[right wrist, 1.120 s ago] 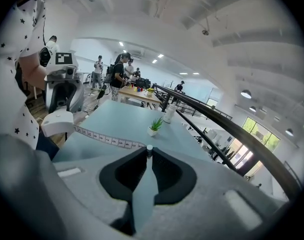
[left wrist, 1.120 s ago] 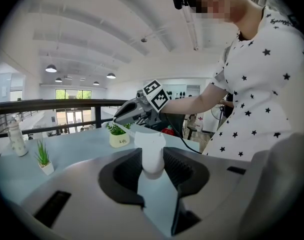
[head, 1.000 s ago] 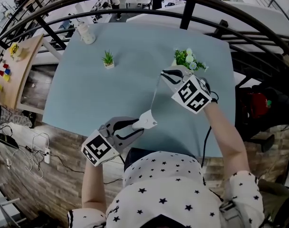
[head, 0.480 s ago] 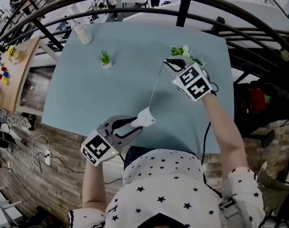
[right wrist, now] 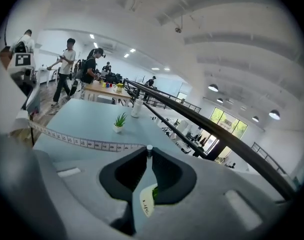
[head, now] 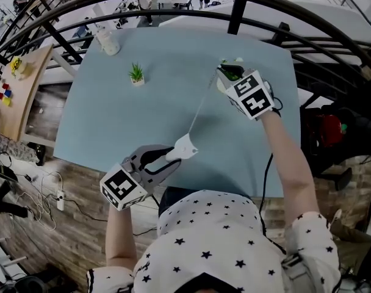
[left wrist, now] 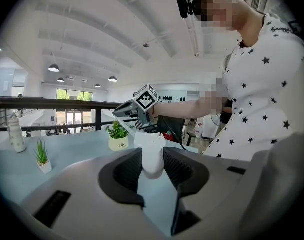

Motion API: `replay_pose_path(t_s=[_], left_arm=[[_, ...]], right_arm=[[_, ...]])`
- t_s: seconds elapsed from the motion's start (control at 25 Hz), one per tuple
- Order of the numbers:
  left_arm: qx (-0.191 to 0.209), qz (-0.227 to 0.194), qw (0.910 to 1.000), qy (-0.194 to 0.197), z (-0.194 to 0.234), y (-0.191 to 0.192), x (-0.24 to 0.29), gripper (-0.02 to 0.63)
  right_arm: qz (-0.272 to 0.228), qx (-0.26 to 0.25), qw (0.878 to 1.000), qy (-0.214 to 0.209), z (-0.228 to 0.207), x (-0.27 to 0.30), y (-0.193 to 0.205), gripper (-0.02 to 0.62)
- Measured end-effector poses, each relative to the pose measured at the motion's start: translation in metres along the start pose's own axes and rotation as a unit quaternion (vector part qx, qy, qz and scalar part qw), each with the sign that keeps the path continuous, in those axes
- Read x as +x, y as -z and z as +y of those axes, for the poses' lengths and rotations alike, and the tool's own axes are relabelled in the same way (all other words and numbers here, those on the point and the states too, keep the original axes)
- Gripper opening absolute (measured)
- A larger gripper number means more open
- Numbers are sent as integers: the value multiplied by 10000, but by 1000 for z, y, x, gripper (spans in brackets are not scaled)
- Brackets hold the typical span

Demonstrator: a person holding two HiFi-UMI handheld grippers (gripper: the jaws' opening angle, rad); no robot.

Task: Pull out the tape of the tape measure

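At the far left of the table (head: pixel 100 127) stand a bottle (head: pixel 106 41) and a small potted plant (head: pixel 135 74), both well clear of your work. Your left gripper (head: pixel 172 156) is clamped on the white tape measure case (head: pixel 184 145), pads pressing its two sides, above the table's near edge. From the case the tape (head: pixel 201 105) runs in a straight line up and to the right (its numbered face shows in the right gripper view) to your right gripper (head: pixel 222 73). That gripper's jaws are pinched almost together on the tape's end tab (right wrist: pixel 149 149). Just beside it sits a pot of greenery (left wrist: pixel 118 143).

To pull well, I'd say:
- Brace the left gripper as the anchor.
- Draw the right one straight along the tape's line, away from the case, without twisting.
- Steer it past the pot so nothing gets knocked.
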State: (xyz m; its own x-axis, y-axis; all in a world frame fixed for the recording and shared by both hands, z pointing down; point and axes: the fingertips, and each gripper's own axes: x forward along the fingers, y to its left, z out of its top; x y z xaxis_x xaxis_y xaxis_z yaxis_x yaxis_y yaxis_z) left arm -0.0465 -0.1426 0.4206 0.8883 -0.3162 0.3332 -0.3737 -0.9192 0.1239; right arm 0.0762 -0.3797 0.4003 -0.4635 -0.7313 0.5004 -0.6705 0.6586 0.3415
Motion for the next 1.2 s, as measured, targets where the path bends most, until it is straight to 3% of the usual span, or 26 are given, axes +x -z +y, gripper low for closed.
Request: replay_pose_path(t_s=[0.2,0.6,0.8,0.96,1.2], left_arm=[[-11,29,10000,57,0,0,-4,132],[-70,-64,10000,-28,7,-7,-8,132],[-89,-36,10000,-25,5,-5,-9,132],[-150,-189,9997,-39,6,-10,-11,132],[-135,-68,9999,8,0,-5,-12,132]], right_arm=[[33,113,9992,389,-20,4,1,40],[-63,266,9978,605,-37,5,-2,40],[-30,475,9953,848,-65,3,3,40],[-8,340,9953,912,-69,1,2,40],[5,508,9912,1219,-90,-2,6,40]])
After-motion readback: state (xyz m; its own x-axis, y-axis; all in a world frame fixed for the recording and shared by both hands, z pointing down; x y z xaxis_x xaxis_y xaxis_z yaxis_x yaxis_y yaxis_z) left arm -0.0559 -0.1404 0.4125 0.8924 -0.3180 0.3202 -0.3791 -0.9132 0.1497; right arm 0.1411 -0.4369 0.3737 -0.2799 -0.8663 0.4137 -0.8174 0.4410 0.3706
